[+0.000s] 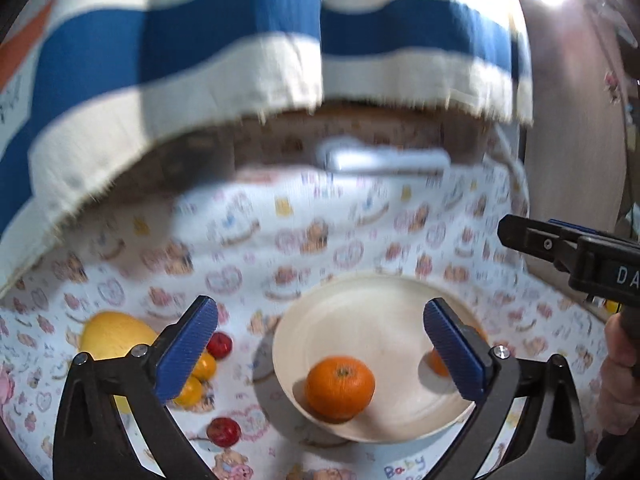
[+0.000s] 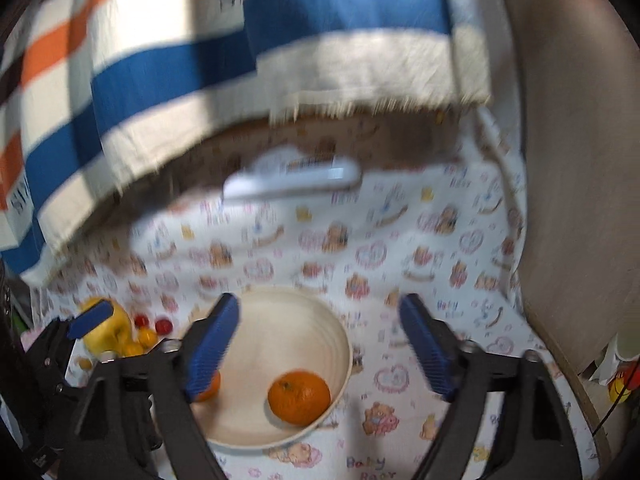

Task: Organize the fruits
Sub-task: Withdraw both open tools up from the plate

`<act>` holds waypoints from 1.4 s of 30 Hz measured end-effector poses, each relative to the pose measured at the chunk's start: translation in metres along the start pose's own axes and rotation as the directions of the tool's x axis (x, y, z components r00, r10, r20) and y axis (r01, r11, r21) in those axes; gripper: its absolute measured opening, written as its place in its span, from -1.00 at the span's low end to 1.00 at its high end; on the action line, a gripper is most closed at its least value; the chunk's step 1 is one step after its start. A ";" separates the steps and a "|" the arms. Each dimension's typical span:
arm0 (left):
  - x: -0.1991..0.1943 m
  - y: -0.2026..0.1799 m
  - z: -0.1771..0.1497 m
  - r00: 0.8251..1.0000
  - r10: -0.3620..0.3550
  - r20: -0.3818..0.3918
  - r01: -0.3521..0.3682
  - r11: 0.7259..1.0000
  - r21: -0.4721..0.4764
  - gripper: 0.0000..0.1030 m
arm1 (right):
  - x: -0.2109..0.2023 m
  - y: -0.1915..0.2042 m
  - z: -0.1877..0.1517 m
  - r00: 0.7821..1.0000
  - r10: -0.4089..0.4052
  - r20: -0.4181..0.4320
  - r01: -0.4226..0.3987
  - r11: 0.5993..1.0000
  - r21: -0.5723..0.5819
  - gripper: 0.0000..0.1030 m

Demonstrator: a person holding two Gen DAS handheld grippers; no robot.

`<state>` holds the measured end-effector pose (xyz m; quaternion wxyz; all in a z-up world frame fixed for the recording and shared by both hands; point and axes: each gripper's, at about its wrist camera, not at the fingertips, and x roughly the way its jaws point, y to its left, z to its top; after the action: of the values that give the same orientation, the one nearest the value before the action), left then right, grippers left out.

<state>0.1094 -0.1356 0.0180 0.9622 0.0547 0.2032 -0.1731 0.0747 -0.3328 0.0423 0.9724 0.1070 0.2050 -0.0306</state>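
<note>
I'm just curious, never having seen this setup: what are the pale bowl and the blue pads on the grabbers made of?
The bowl looks like light wood or bamboo, matte cream; faint concentric rings show inside, though plastic is possible. The blue pads look like ribbed rubber or soft plastic, with fine ridges across their faces, fixed to black fingers that seem hard plastic.

bear-print cloth (image 1: 360, 236) under a white remote-like object (image 1: 386, 160), striped blue-and-cream fabric (image 1: 224, 60) hanging behind

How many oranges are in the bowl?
2. One orange sits near the bowl's front. The other orange is partly hidden behind a blue tool finger. More could be hiding there.
</note>
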 end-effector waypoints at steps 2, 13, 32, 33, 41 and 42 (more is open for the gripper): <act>-0.008 0.002 0.005 0.999 -0.005 0.040 0.005 1.000 -0.013 0.99 | -0.007 0.000 0.003 0.999 0.001 0.034 -0.001 1.000 -0.002 0.68; -0.058 0.011 0.030 0.981 0.065 0.183 -0.068 0.998 0.010 0.99 | -0.024 0.005 0.007 0.996 0.042 0.080 -0.039 0.998 -0.039 0.69; -0.108 0.103 0.002 0.965 0.205 0.161 -0.180 0.972 -0.153 0.99 | -0.039 0.046 -0.016 0.981 0.142 0.135 -0.123 0.983 -0.136 0.79; -0.099 0.108 -0.001 0.967 0.216 0.137 -0.195 0.969 -0.148 0.99 | -0.036 0.050 -0.019 0.983 0.137 0.126 -0.118 0.981 -0.151 0.79; -0.070 0.113 -0.024 0.955 0.286 0.076 -0.279 0.956 -0.092 0.99 | -0.015 0.065 -0.039 0.992 0.107 0.069 -0.091 0.974 -0.208 0.79; -0.069 0.112 -0.026 0.957 0.280 0.074 -0.273 0.957 -0.095 0.99 | -0.013 0.067 -0.040 0.992 0.105 0.065 -0.088 0.972 -0.216 0.79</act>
<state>0.0807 -0.0051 0.0263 0.9862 0.0346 0.1587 -0.0305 0.0540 -0.2585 0.0246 0.9857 0.0110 0.1643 0.0348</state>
